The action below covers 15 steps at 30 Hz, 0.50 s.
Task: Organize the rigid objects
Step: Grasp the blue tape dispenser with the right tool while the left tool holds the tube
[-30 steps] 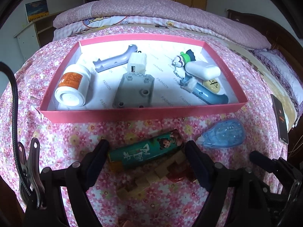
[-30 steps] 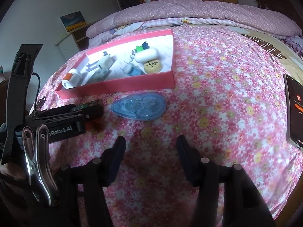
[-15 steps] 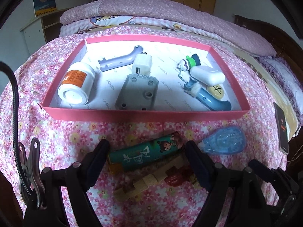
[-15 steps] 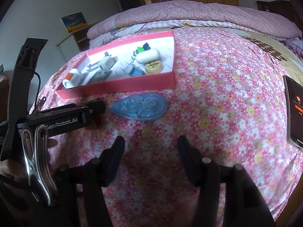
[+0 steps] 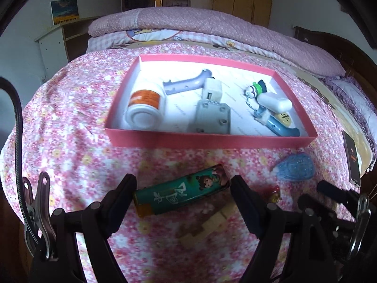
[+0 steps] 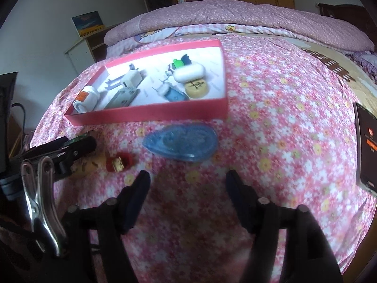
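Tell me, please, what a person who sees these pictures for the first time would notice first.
The eye goes first to the pink box in the middle of the flowered bedspread, already holding a white bottle, a grey block and other small things. In front of it, the green tube lies between the open jaws of the left gripper, not yet gripped. The blue tape dispenser lies just ahead of the right gripper, whose jaws have just been opening.

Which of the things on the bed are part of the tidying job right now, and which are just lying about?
Job things:
pink tray with sorted items
green tube, between the open left gripper jaws
blue tape dispenser, ahead of the right gripper, whose jaws have just been opening
wooden blocks
small red item

Lying about:
phone
folded quilt
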Available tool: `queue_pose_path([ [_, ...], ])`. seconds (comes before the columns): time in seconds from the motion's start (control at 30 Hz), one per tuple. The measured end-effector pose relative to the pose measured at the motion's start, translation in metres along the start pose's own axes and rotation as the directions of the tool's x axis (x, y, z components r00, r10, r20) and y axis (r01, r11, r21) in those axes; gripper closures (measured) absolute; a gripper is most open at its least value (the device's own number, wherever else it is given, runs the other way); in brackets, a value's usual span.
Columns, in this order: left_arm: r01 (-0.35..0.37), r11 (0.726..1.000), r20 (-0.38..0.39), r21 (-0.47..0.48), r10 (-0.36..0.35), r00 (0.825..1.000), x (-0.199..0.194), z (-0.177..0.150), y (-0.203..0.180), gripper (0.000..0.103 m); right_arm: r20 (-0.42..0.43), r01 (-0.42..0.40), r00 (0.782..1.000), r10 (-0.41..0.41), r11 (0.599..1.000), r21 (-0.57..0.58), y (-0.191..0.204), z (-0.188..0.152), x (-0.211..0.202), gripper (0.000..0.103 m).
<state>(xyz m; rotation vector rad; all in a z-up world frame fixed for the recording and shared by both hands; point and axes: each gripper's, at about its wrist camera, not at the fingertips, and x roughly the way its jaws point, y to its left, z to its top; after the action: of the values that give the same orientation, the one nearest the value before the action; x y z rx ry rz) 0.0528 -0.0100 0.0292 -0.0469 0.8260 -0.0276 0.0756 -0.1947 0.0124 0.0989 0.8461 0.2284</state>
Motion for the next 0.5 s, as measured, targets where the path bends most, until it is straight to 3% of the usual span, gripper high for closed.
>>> queue_pose_path([
  [0.3,-0.009,1.000,0.022,-0.006,0.009,1.000,-0.005,-0.008,0.019,0.018,-0.004,0.018,1.000,-0.018,1.000,0.008,0.019,0.016,0.017,0.019],
  [0.5,0.007,0.999,0.021,-0.034,-0.006,1.000,-0.004,-0.012,0.030,0.018,0.001,0.052,0.999,-0.052,0.999,-0.002,0.029,0.020,0.026,0.016],
])
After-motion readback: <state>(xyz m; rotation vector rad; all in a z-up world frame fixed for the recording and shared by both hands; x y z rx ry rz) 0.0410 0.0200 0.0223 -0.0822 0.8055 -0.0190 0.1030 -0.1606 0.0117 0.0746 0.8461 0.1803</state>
